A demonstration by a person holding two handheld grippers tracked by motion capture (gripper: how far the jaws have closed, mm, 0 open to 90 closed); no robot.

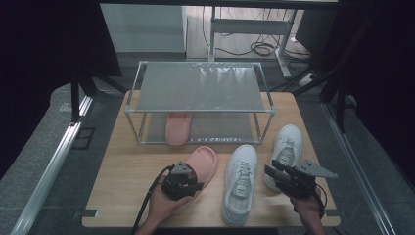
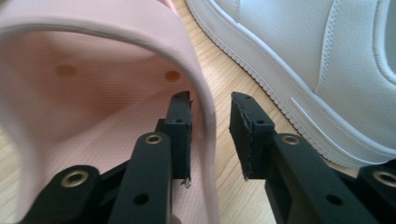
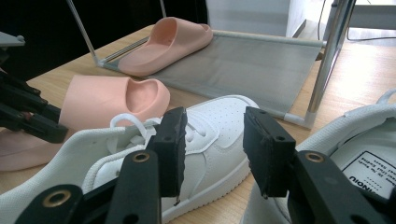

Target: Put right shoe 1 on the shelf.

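A pink slipper [image 1: 205, 161] lies on the wooden table [image 1: 132, 171], toe toward the rack. My left gripper [image 1: 195, 187] is at its heel end. In the left gripper view the left gripper [image 2: 211, 100] straddles the slipper's side wall [image 2: 208, 116], one jaw inside the slipper [image 2: 93, 93] and one outside, with a gap on the outer side. A second pink slipper [image 1: 177, 128] rests on the rack's lower shelf. My right gripper [image 1: 271, 171] hovers open between two white sneakers [image 1: 241, 183] [image 1: 288, 144], with nothing between the jaws of the right gripper [image 3: 215, 116].
A two-shelf metal rack [image 1: 200, 87] stands at the back of the table, its top shelf bare. The left sneaker [image 2: 299, 60] lies close beside the slipper. Bare wood shows at the table's left side. Dark floor surrounds the table.
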